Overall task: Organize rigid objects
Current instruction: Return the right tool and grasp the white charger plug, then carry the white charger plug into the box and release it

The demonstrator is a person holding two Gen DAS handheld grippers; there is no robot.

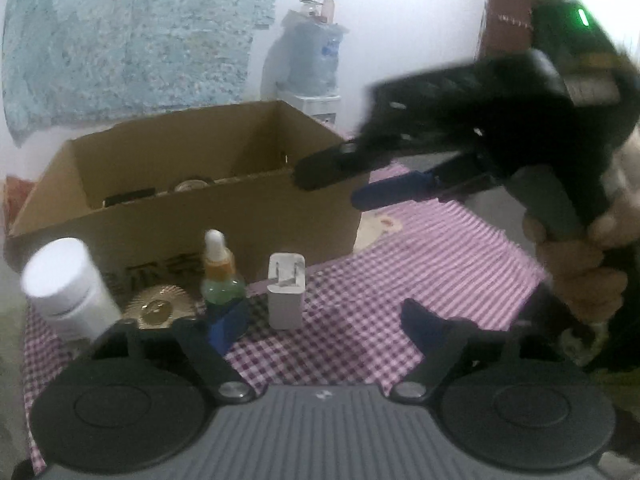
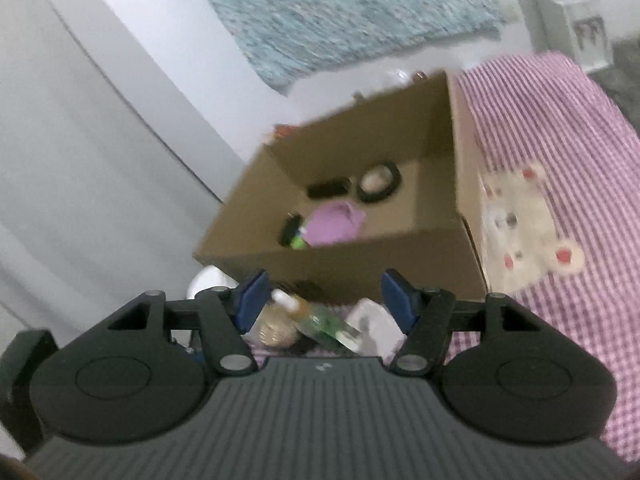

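An open cardboard box [image 1: 184,216] stands on the checked cloth. In front of it are a white jar [image 1: 68,288], a gold disc [image 1: 158,306], a green dropper bottle [image 1: 220,276] and a white charger plug [image 1: 286,290]. My left gripper [image 1: 320,320] is open and empty, low behind the plug. My right gripper [image 1: 332,186] is open and empty, raised by the box's right corner. In the right wrist view the right gripper [image 2: 326,298] hovers over the bottle [image 2: 316,318] and plug [image 2: 374,326]. The box [image 2: 348,264] holds a purple item [image 2: 336,222], a black ring [image 2: 378,182] and black pieces.
The pink checked cloth [image 1: 400,264] has a bear patch [image 2: 524,220] right of the box. A water dispenser [image 1: 314,60] stands against the far wall, under a blue hanging [image 1: 132,32]. A hand [image 1: 580,272] holds the right gripper's handle.
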